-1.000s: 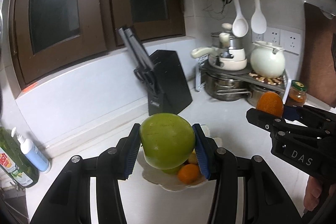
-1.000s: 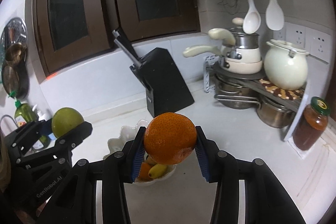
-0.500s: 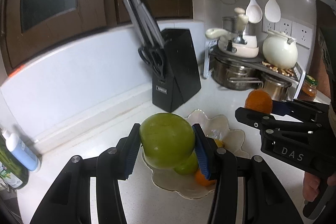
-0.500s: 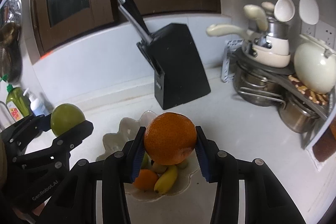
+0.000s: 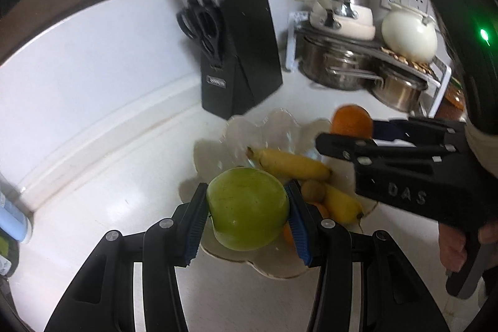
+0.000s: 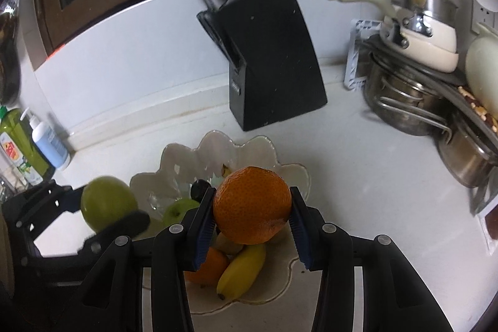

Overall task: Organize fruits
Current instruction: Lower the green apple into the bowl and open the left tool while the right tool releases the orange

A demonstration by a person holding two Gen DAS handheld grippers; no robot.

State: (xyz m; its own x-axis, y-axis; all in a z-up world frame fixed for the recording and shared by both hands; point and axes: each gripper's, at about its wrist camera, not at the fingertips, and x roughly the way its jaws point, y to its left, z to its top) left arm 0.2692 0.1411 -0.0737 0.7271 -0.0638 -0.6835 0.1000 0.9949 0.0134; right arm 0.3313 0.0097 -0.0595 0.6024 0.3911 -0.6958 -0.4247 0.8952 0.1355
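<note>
- Two fruits are in hand: your left gripper [image 5: 247, 209] is clamped on the green apple [image 5: 247, 209], and your right gripper [image 6: 252, 204] is clamped on the orange [image 6: 252, 204].
- Both fruits hang above the scalloped fruit bowl [image 6: 298, 176] on the white counter [image 6: 358, 164]; neither touches it.
- The bowl already holds bananas [image 5: 292, 165], a kiwi [image 5: 314, 190], a second green apple [image 6: 179, 209] and a smaller orange [image 6: 207, 266].
- Risk: release from height and round fruit can bounce off the pile and roll onto the counter.
- Risk: your grippers sit close over one bowl; lowering both together invites a collision.
- Risk: the knife block [image 6: 274, 52] stands just behind the bowl; a forward swing could strike it.
</note>
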